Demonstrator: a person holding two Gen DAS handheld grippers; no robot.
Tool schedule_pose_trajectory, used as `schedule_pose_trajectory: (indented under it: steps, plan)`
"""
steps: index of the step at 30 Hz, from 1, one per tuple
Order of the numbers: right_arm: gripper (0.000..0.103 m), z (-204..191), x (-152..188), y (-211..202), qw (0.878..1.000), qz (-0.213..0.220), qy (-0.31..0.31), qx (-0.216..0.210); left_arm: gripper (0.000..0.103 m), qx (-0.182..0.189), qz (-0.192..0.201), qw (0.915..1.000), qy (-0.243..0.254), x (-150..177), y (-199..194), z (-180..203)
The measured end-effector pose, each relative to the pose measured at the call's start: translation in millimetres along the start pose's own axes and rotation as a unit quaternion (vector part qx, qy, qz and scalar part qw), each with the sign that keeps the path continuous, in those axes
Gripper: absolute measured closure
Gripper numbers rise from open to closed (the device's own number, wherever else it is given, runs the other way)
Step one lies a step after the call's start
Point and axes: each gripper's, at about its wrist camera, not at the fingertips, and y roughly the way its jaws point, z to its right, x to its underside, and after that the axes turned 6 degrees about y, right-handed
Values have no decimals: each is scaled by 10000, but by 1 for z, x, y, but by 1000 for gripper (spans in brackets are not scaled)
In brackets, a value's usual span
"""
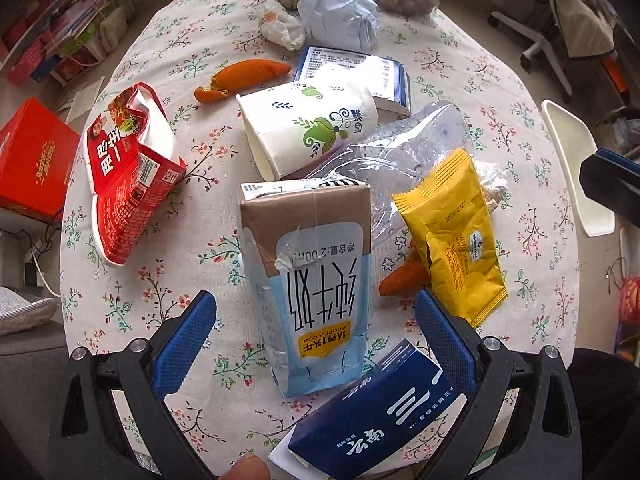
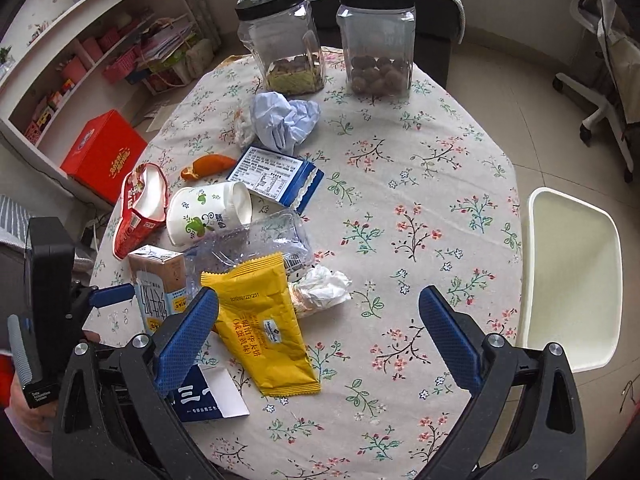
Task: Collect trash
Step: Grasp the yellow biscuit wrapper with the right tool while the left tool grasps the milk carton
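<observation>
Trash lies scattered on a round table with a floral cloth (image 1: 160, 280). My left gripper (image 1: 316, 320) is open, its jaws on either side of a blue and brown milk carton (image 1: 312, 280) without touching it. Close by lie a yellow snack wrapper (image 1: 452, 232), a navy box (image 1: 376, 416), a paper cup (image 1: 312, 128), a crushed clear bottle (image 1: 400, 144) and a red snack box (image 1: 128, 176). My right gripper (image 2: 320, 320) is open over bare cloth, right of the yellow snack wrapper (image 2: 264, 328). The milk carton (image 2: 160, 284) and the left gripper's finger (image 2: 112, 296) show at the left.
Two clear jars (image 2: 280, 40) (image 2: 376, 40) stand at the table's far edge, with crumpled pale paper (image 2: 284, 120), orange peel (image 2: 208, 166) and a blue-white box (image 2: 276, 176) nearer. A white chair (image 2: 572, 280) stands at the right. A red box (image 2: 104, 156) and shelves (image 2: 80, 52) are left.
</observation>
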Motion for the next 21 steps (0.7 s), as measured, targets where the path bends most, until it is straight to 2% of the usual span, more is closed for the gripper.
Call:
schedule_pose_trajectory:
  steps: [1,3,4,5,8,12,15,21]
  plan:
    - [7,-2,1,3,10000,-65,-68,25,7,-53,-2,10000,21,-1,3,-1]
    - [7,-4,3,9,9996,-225,-147,-20,20,-97,-40,9999,110,-1,8,-2]
    - [7,-4,5,15,9992,-333,-204,-15,38,-56,-97,9998,145,-1,12,-3]
    - [7,-6,9,19,9986,-447,-274,-36,46,29,-144,9998,132,-1,14,-6]
    - [7,-10,22,34,9956,-743,-564,40,46,159,37,9999,-6,2,5,-20]
    - [7,-19,38,54,9920,-1096,-623,-85,46,436,591,9970,-257,6,-28,-41]
    - [7,-31,44,65,9905,-1194,-665,-138,46,534,969,9931,-389,7,-49,-52]
    - [8,-44,48,88,9894,-1258,-729,60,46,575,1071,9915,-462,7,-54,-56]
